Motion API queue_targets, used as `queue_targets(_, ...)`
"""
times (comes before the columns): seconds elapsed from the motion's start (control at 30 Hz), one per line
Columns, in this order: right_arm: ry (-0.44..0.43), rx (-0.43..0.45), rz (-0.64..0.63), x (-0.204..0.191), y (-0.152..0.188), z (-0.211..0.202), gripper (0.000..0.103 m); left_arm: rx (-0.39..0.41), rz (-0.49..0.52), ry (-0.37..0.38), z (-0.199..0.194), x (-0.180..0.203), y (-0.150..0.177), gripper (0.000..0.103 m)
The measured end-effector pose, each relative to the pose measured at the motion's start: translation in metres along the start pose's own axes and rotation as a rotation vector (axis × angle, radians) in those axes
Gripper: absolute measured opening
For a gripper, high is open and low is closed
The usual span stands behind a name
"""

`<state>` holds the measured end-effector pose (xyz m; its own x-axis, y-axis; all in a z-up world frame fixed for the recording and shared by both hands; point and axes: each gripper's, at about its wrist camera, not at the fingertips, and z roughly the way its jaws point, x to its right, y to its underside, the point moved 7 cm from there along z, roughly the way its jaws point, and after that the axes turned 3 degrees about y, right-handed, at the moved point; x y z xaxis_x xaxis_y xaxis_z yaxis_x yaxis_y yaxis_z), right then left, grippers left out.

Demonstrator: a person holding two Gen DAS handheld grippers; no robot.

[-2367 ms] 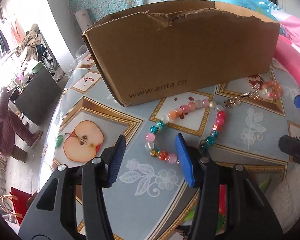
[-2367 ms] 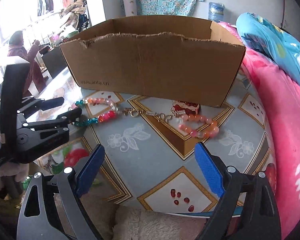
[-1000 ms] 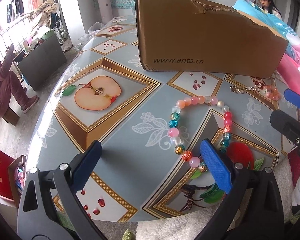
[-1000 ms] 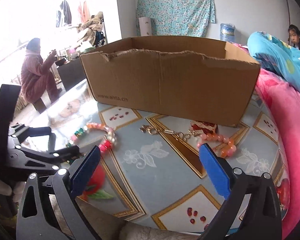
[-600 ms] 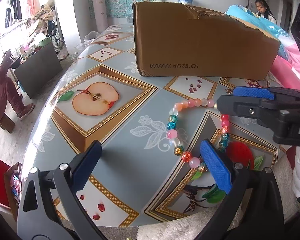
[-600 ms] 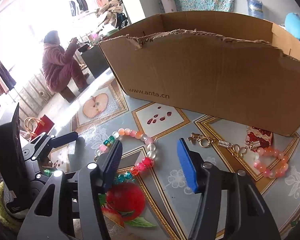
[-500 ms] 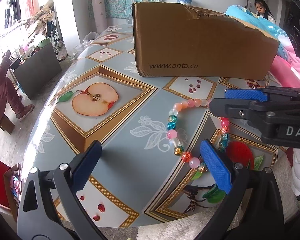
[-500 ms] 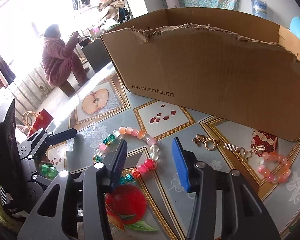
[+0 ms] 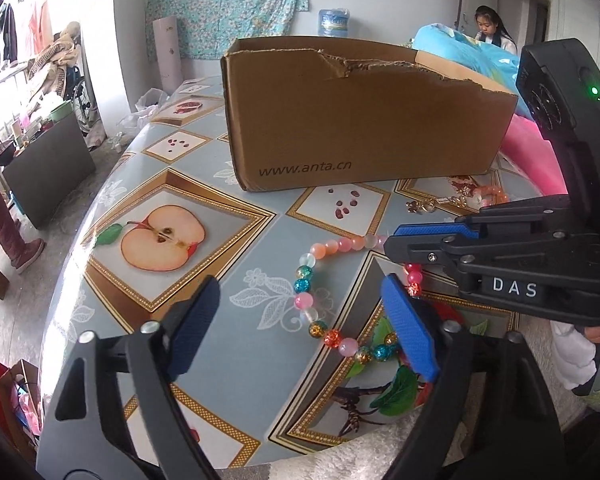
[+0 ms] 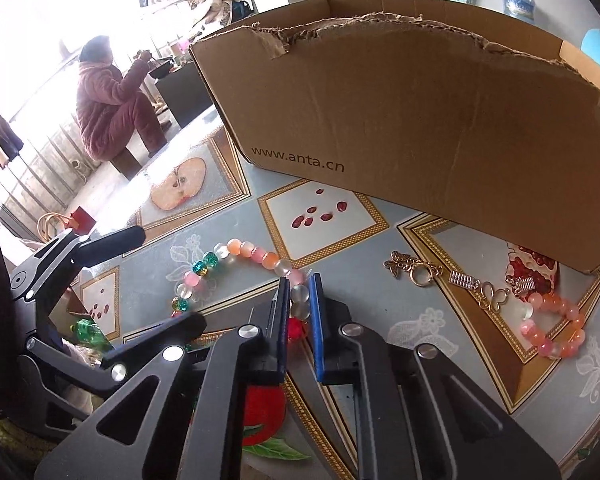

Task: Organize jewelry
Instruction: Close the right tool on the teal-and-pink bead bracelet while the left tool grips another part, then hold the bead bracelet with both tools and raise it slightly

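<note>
A multicoloured bead bracelet [image 9: 306, 286] lies on the fruit-print tablecloth [image 9: 148, 300] in front of a brown cardboard box [image 9: 360, 128]. My right gripper [image 10: 300, 300] is shut on the bracelet [image 10: 244, 249], pinching its clear and pink beads; it also shows in the left wrist view [image 9: 392, 242]. My left gripper [image 9: 300, 320] is open, its blue fingers astride the bracelet's near part. A pink-orange bead bracelet [image 10: 552, 332] with a gold chain of charms [image 10: 420, 272] lies to the right by the box [image 10: 420, 100].
The table's rounded front edge [image 9: 260, 456] is close below the grippers. A pink and blue quilt [image 9: 528, 144] lies right of the box. A person in pink [image 10: 112, 100] sits beyond the table's left side.
My right gripper has moved left over the multicoloured bracelet and closed from wide open onto its beads. My left gripper has narrowed a little but stays open.
</note>
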<state>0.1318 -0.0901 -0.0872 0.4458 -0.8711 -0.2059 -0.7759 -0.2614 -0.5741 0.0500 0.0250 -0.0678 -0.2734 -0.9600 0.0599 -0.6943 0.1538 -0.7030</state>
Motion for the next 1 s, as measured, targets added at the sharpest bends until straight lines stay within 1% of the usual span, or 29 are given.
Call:
queue_targets(0.03,-0.002,0.000,0.004,0.001,0.001,0.000,0.010,-0.014,-0.003,0.007,0.003,0.000,-0.001,0.066)
queue_targets(0.07,-0.003,0.000,0.006,0.001,0.001,-0.001,0.010,-0.023,-0.007,0.014,0.005,0.000,-0.001,0.063)
queue_targets(0.13,-0.005,0.001,0.011,0.002,0.002,-0.002,0.010,-0.048,-0.013,0.016,0.008,0.000,0.000,0.052)
queue_targets(0.2,-0.009,0.004,0.017,0.004,0.003,-0.003,0.010,-0.080,-0.013,0.008,0.014,0.000,0.003,0.045)
queue_targets(0.27,-0.010,0.006,0.019,0.005,0.005,-0.004,0.010,-0.088,0.005,-0.013,0.017,0.002,0.002,0.041)
queue_targets(0.37,-0.012,0.008,0.020,0.004,0.002,-0.001,0.010,-0.104,0.009,-0.029,0.020,0.004,-0.001,0.023)
queue_targets(0.43,-0.012,0.009,0.023,0.003,0.003,-0.002,0.010,-0.116,0.011,-0.025,0.021,0.005,-0.002,0.009)
queue_targets(0.5,-0.008,0.009,0.027,0.006,0.004,-0.003,0.010,-0.129,0.008,-0.017,0.022,0.007,-0.003,0.009)
queue_targets(0.6,0.006,0.011,0.028,0.008,0.005,-0.005,0.010,-0.152,-0.022,0.009,0.023,0.009,-0.005,0.009)
queue_targets(0.77,0.010,-0.003,0.018,0.007,0.004,-0.004,0.010,-0.185,-0.034,0.002,0.030,0.012,-0.009,0.009)
queue_targets(1.0,0.049,-0.003,-0.024,0.004,0.003,-0.002,0.011,-0.217,-0.039,-0.010,0.034,0.014,-0.013,0.009)
